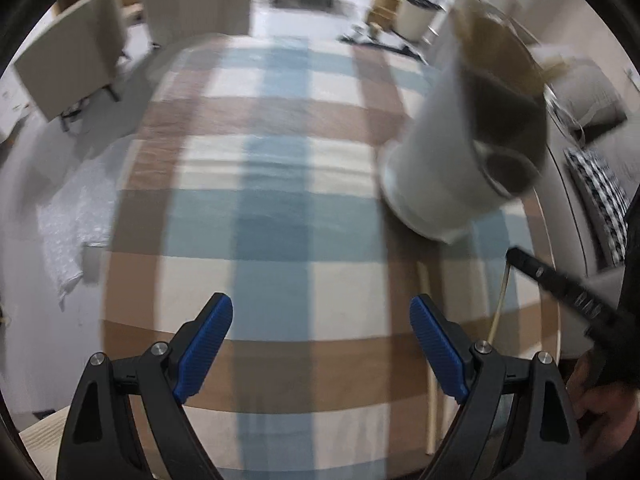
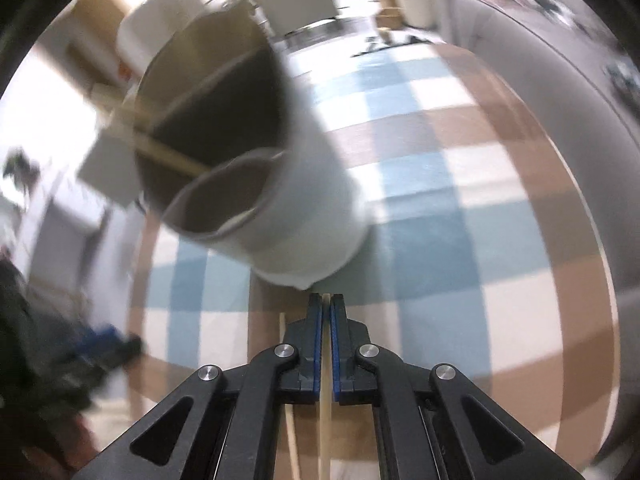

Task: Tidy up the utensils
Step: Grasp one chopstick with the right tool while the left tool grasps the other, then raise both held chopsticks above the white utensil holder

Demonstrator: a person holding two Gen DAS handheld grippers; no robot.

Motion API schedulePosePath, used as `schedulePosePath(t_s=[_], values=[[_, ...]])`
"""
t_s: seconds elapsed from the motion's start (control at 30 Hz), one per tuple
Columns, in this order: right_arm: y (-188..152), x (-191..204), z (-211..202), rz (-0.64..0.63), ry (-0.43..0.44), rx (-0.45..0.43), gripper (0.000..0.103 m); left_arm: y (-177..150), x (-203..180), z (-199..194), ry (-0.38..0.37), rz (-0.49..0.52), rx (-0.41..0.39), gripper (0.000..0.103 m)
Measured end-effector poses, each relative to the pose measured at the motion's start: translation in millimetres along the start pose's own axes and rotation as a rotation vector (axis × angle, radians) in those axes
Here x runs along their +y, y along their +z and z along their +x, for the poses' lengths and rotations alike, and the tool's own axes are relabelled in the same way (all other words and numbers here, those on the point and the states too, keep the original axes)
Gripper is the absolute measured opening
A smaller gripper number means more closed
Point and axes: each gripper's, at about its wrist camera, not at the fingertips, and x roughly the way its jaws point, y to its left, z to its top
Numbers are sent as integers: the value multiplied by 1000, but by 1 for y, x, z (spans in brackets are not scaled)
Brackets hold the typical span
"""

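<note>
A white utensil holder (image 1: 448,168) with a small round side compartment stands on the checked tablecloth (image 1: 272,200); wooden utensils stick out of it. In the right wrist view the holder (image 2: 304,208) is just ahead. My right gripper (image 2: 326,300) is shut on a thin wooden chopstick (image 2: 325,400), which runs back between the pads. A second chopstick (image 2: 290,400) lies on the cloth beside it. My left gripper (image 1: 320,324) is open and empty above the cloth, left of the holder. The right gripper (image 1: 560,280) shows in the left wrist view, with a chopstick (image 1: 500,304) under it.
A long wooden stick (image 1: 430,360) lies on the cloth by my left gripper's right finger. Beige chairs (image 1: 76,76) stand beyond the table's left edge. A sofa with a patterned cushion (image 1: 600,200) is to the right. Bubble wrap (image 1: 76,216) lies on the floor at left.
</note>
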Motion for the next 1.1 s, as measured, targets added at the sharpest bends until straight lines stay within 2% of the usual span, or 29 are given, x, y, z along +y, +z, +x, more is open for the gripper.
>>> schedulePosePath(t_s=[0.13,0.17,0.23,0.3,0.4,0.5,0.67,0.77,0.87,0.93,0.97,1.03,1.1], values=[[-6,-42,-23,177,74,-11,3,-1,-21,21,-36,14,88,87],[14,-50,-23,212,91,-11,3,-2,-25,25,-41,14,102,87],[13,-60,-31,264,102,-17,3,-1,-32,29,-36,22,113,86],[10,-68,-38,290,110,-23,3,2,-41,35,-26,23,125,84],[12,-55,-37,307,113,-34,3,5,-50,46,-16,15,147,75],[13,-50,-42,297,102,-48,3,6,-57,57,50,15,161,74],[13,-54,-51,291,82,-69,3,1,-69,76,112,-14,191,64],[13,-58,-53,297,72,-78,3,-2,-88,81,177,36,159,58],[13,-60,-54,304,74,-78,3,-2,-103,82,181,68,128,38],[13,-64,-55,318,74,-77,3,-1,-110,83,170,68,134,10],[13,-66,-55,325,75,-76,3,-1,-114,85,162,77,140,4],[13,-69,-56,334,71,-78,3,-1,-118,86,178,88,140,1],[13,-69,-57,328,61,-79,3,-2,-117,84,157,84,125,1]])
